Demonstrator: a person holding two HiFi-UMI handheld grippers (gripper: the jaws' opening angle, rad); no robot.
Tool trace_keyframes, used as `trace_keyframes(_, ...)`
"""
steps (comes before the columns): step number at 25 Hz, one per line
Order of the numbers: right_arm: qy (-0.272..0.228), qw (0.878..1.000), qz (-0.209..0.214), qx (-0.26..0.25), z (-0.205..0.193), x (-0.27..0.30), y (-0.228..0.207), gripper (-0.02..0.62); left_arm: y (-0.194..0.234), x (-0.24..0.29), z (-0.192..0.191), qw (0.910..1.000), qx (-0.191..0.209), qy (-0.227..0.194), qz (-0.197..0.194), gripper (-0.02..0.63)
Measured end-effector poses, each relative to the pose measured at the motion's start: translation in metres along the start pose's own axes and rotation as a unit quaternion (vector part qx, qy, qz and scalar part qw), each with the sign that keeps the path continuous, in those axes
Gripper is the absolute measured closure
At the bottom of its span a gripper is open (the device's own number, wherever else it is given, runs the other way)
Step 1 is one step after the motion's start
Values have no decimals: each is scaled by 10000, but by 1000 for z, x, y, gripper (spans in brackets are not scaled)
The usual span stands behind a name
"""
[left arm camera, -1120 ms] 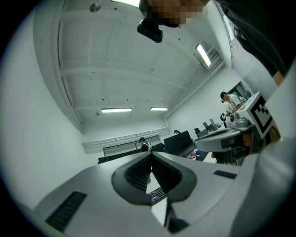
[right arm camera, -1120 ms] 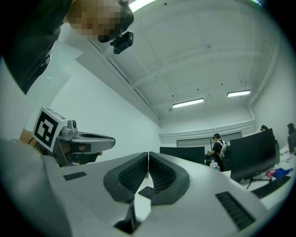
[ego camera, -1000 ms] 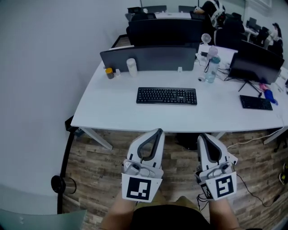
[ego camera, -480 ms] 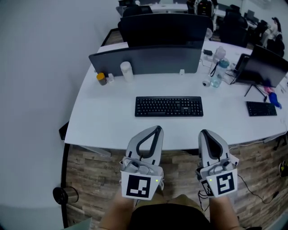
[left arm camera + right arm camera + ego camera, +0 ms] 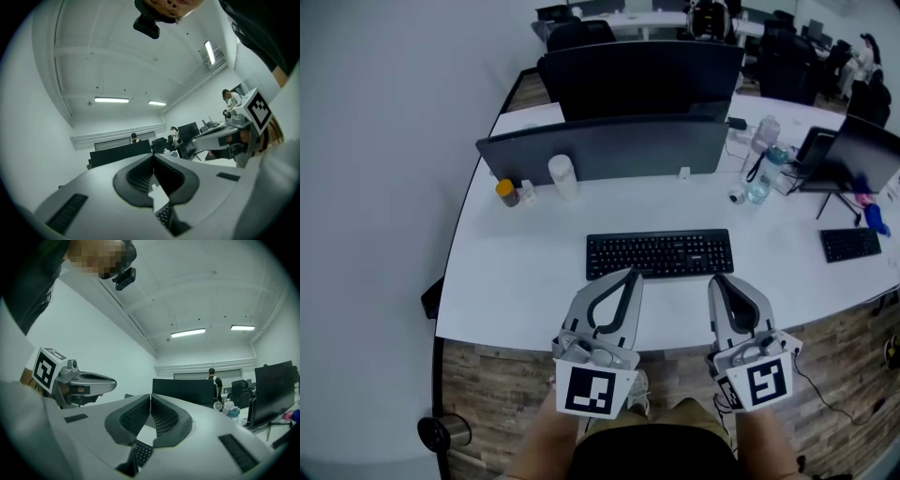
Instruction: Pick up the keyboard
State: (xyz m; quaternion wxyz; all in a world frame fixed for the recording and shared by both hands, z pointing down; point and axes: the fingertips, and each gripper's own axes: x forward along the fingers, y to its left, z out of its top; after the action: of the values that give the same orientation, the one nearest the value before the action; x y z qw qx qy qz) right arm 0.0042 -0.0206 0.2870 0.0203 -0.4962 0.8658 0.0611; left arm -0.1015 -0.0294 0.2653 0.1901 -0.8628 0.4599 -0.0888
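A black keyboard [image 5: 660,254] lies flat on the white desk [image 5: 525,281], in front of a grey divider panel. My left gripper [image 5: 628,274] is shut and empty; its tips hang over the keyboard's near left edge. My right gripper [image 5: 718,280] is shut too, with its tips at the keyboard's near right corner. Both point level toward the desk. In the left gripper view a strip of keyboard keys [image 5: 163,216] shows under the closed jaws. The right gripper view shows keyboard keys [image 5: 142,453] below its closed jaws as well.
Behind the keyboard stands the grey divider [image 5: 605,148]. A white cup [image 5: 563,175] and a small yellow-capped jar [image 5: 507,192] sit at the back left. Water bottles [image 5: 759,178], a monitor [image 5: 855,155] and a second keyboard [image 5: 856,244] crowd the right. Wood floor shows below the desk edge.
Both grippers moved forward together from over the floor to the desk's near edge, and their tips now reach the keyboard. Both stayed shut.
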Motion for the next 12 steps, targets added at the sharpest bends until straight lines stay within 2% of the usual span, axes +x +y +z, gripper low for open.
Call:
trace_keyframes(6,11,10000,-25,-25,-4,33,-5,563,17,20,-11,9994,-274,-85,-166,597)
trace_keyframes(12,153,9998,133,20,-20,48,-3,563,26,35,-22,9991,-350,-128,-201,597)
